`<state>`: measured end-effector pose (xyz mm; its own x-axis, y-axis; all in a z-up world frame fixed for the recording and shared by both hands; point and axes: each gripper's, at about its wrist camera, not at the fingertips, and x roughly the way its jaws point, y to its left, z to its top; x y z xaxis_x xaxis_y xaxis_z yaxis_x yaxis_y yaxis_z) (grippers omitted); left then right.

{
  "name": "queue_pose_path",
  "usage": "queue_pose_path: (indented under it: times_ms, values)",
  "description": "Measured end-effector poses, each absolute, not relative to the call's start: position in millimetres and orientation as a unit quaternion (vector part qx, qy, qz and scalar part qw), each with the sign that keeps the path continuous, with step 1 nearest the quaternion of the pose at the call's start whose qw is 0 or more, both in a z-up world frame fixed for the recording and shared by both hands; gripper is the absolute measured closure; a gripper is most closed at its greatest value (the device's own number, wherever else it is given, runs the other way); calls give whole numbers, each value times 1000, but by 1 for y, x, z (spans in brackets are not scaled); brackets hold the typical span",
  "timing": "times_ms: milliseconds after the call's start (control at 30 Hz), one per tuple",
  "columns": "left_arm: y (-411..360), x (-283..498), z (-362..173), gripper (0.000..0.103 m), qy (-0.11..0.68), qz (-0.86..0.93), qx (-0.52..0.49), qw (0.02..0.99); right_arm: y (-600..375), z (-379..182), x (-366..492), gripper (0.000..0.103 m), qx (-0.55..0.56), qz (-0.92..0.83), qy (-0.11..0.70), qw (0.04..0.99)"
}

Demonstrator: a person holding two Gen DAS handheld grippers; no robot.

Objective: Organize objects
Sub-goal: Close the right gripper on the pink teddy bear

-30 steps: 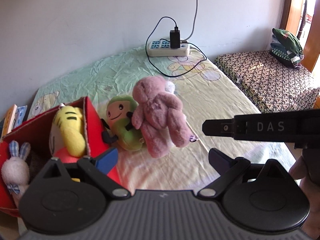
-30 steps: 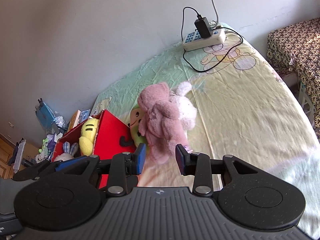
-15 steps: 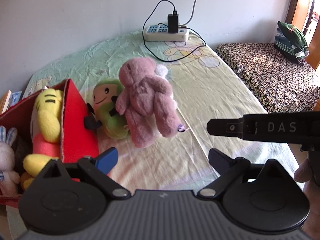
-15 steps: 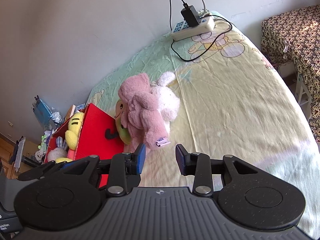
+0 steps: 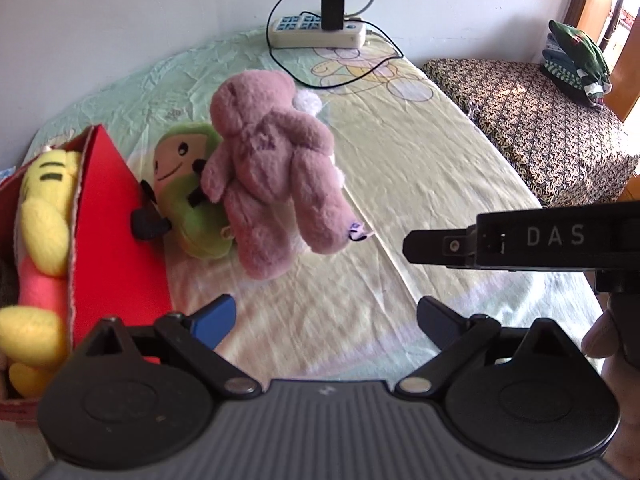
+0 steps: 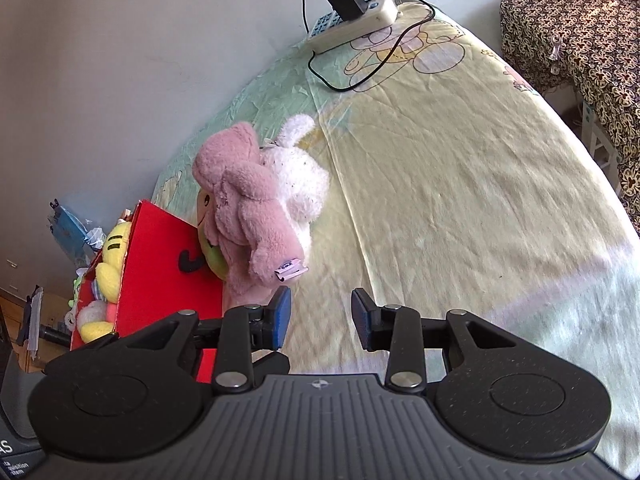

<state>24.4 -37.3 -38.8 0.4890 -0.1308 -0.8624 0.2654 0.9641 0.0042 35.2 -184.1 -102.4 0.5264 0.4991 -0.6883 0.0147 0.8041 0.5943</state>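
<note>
Hovering with fingers spread and empty, the left gripper (image 5: pixel 326 318) and right gripper (image 6: pixel 321 318) risk toppling the pink bear (image 5: pixel 276 176), which leans loosely on the green plush (image 5: pixel 188 192).

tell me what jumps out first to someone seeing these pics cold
The pink teddy bear sits mid-bed, leaning on a green smiling plush beside it. Left of them stands a red box with a yellow plush inside. At the far end by the wall lies a white power strip with a black charger plugged in.
</note>
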Motion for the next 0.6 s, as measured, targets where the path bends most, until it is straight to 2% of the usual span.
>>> queue_pose_path:
  times_ms: [467, 600]
  values:
    - [-12, 69, -41, 9, 462, -149, 32, 874, -168, -100, 86, 60, 302, 168, 443, 827]
    - [-5, 86, -46, 8, 462, -159, 14, 872, -159, -96, 104, 54, 294, 192, 433, 830]
